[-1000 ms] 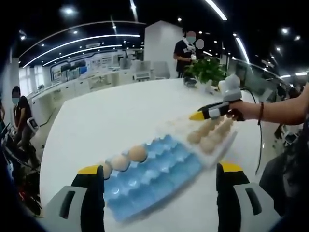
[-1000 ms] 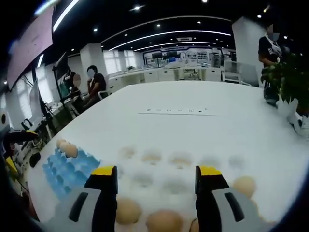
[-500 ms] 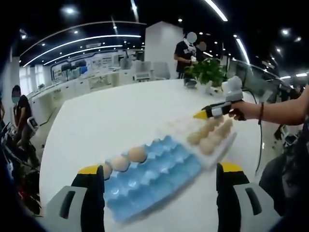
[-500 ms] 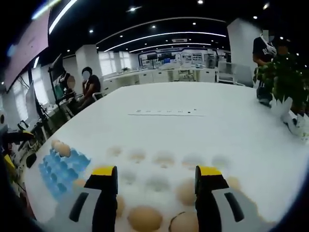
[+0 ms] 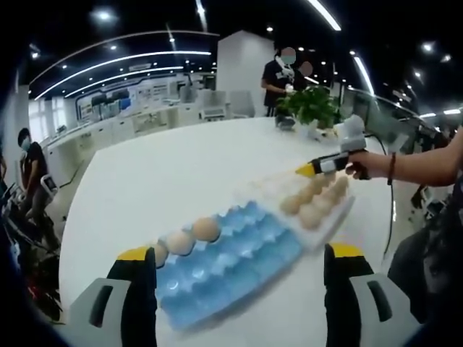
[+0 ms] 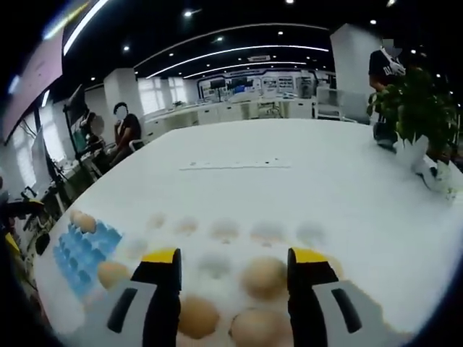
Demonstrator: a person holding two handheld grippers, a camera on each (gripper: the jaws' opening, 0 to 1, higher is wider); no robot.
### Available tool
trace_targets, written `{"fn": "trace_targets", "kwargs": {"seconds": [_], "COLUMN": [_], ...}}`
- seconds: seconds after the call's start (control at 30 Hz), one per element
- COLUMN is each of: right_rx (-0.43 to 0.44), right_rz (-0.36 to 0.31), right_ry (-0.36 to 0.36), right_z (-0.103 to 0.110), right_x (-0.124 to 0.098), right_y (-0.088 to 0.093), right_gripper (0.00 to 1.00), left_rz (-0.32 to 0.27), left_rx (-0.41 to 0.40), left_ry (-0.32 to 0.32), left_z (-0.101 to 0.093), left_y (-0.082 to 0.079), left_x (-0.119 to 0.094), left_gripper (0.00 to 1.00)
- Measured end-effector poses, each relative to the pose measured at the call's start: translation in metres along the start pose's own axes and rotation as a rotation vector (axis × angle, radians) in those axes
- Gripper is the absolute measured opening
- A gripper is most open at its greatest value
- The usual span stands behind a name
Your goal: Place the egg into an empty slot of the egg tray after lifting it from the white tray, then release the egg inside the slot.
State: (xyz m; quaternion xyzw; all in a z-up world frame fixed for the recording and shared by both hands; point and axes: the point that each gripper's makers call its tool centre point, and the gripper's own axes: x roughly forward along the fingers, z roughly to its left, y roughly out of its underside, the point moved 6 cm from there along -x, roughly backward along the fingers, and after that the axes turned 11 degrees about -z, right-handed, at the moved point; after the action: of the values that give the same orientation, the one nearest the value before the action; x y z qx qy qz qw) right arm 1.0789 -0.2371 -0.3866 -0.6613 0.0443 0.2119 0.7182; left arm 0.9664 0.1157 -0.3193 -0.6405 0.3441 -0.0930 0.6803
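The right tongs (image 6: 233,264) hang spread over the white tray (image 6: 318,235), with an egg (image 6: 264,276) lying between the two jaws, not pinched. More eggs rest in the tray's slots near the 6 o'clock edge of the right gripper view. The blue egg tray (image 5: 239,256) sits touching the white tray on the white surface (image 5: 173,181), three eggs along its 10 o'clock edge. The left tongs (image 5: 239,264) hover spread and empty. A potted plant (image 6: 412,108) stands at 2 o'clock.

No text, label, brand or number is legible; a white strip (image 6: 233,164) far across the desk (image 6: 347,195) carries marks too small to read.
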Motion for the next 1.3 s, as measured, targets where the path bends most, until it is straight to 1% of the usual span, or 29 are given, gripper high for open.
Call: {"fn": "trace_targets", "kwargs": {"seconds": [0.17, 0.4, 0.47, 0.6, 0.7, 0.8, 0.93, 1.07, 1.2, 1.3], "right_rx": [-0.013, -0.008, -0.015, -0.029, -0.045, -0.048, -0.127, -0.1, -0.112, -0.093], "right_rz": [0.002, 0.006, 0.017, 0.016, 0.022, 0.026, 0.041, 0.038, 0.037, 0.036], "right_ry": [0.015, 0.047, 0.052, 0.064, 0.091, 0.099, 0.11, 0.125, 0.125, 0.125], "right_z": [-0.005, -0.011, -0.011, -0.011, -0.014, -0.014, -0.011, -0.014, -0.013, -0.014], "right_x": [-0.002, -0.002, -0.001, 0.0, 0.001, 0.003, 0.006, 0.006, 0.006, 0.005], "right_y": [0.001, 0.003, 0.006, 0.009, 0.01, 0.01, 0.012, 0.013, 0.013, 0.012], "right_gripper": [0.52, 0.38, 0.36, 0.36, 0.3, 0.29, 0.28, 0.28, 0.27, 0.27], "left_rz": [-0.005, -0.003, -0.003, -0.008, -0.005, -0.007, -0.005, -0.007, -0.006, -0.004], "left_rx": [0.001, 0.001, -0.002, -0.006, -0.005, -0.009, -0.009, -0.011, -0.014, -0.016], "left_ry": [0.004, 0.001, 0.0, -0.003, -0.006, -0.009, -0.014, -0.019, -0.024, -0.027], "left_z": [-0.001, 0.0, 0.0, 0.001, 0.002, 0.004, 0.005, 0.007, 0.008, 0.009], "left_y": [-0.001, -0.001, 0.0, 0.0, 0.0, 0.001, 0.001, 0.002, 0.003, 0.003], "left_x": [0.0, -0.001, -0.001, -0.002, -0.002, -0.003, -0.004, -0.005, -0.007, -0.008], "left_gripper": [0.98, 0.98, 0.98, 0.98, 0.98, 0.98, 0.98, 0.98, 0.98, 0.98]}}
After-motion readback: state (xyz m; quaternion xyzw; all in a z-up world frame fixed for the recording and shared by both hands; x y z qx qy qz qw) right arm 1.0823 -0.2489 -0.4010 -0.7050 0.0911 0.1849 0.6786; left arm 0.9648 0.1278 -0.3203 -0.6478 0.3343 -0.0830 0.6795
